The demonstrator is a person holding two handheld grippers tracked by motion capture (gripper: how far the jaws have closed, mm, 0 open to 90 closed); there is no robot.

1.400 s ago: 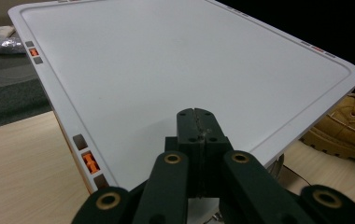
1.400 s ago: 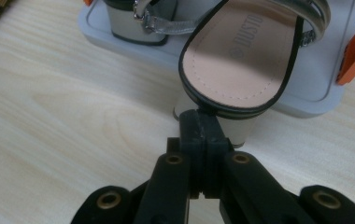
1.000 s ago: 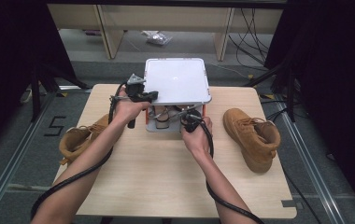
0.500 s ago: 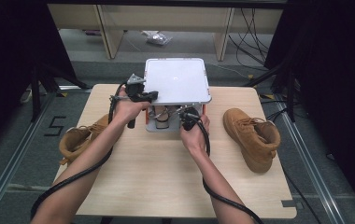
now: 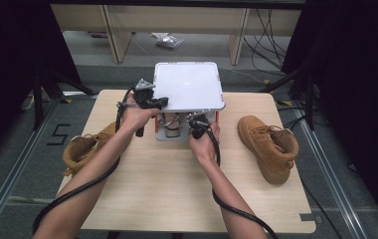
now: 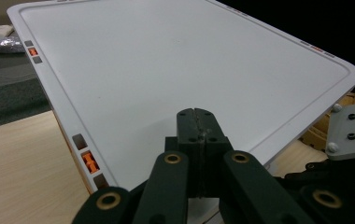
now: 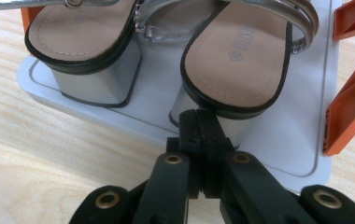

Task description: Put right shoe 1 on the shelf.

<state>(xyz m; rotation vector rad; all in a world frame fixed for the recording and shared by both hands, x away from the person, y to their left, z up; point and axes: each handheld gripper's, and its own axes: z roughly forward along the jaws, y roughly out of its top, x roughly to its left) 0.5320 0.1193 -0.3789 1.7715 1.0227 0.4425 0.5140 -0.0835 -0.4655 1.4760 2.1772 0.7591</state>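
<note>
A small two-tier rack stands at the table's far middle, with a white top shelf on orange supports. A pair of silver block-heel sandals rests on its lower white shelf: one sandal on the left and the other sandal on the right. My left gripper is shut and empty, its tips over the top shelf's near left corner. My right gripper is also shut and empty. It points at the heel of the right-hand sandal, right by it.
A tan boot lies on the table's right side. A second tan boot sits at the left edge, partly over it. Black cables trail from both grippers along the forearms. Bare wooden tabletop lies in front of the rack.
The right hand has crept slightly toward the rack's lower shelf. The left hand has kept still.
</note>
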